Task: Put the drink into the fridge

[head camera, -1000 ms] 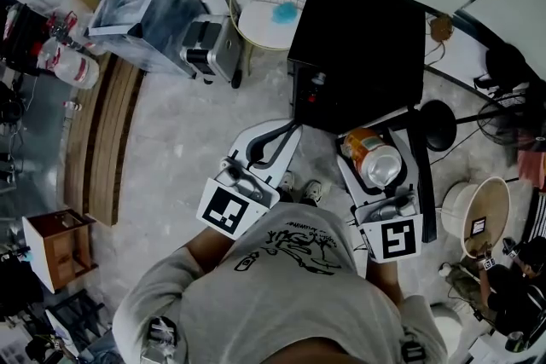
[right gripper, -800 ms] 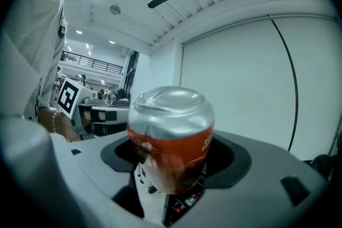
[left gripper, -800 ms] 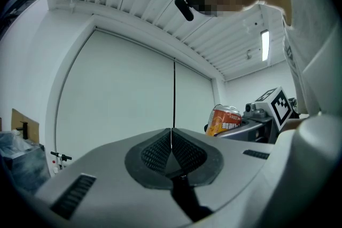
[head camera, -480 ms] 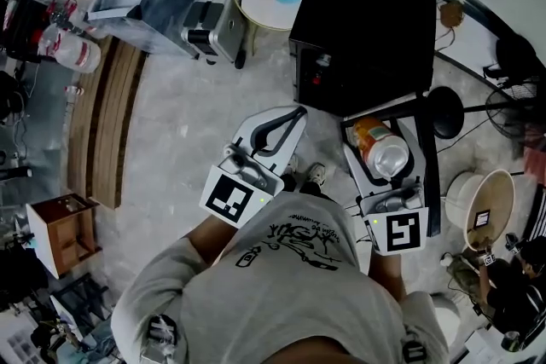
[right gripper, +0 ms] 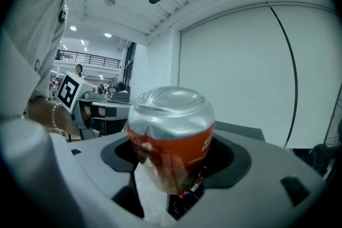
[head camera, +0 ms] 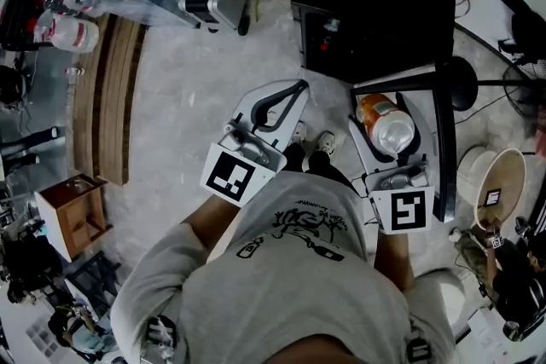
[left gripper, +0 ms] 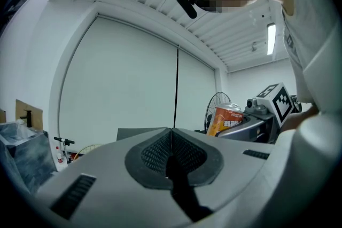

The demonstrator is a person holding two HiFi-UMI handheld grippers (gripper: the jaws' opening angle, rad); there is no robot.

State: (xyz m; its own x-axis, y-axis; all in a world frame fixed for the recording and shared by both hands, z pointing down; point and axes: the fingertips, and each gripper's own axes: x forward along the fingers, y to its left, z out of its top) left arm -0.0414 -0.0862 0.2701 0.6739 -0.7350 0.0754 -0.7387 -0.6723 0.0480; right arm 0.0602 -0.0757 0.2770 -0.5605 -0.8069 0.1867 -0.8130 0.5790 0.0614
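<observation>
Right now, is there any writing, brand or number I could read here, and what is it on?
Drink can: white print on the orange band, too blurred to read.
Shirt: dark printed lettering, too small to read.
Marker cubes: black-and-white square patterns, no words.
No text reads clearly.

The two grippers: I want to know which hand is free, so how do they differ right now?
The left gripper has its jaws together with nothing between them; the right gripper has its jaws wide, clamped on an orange drink can. In the head view the left gripper slants toward the right one, while the right gripper points straight ahead. Both are pale grey with dark pads.
</observation>
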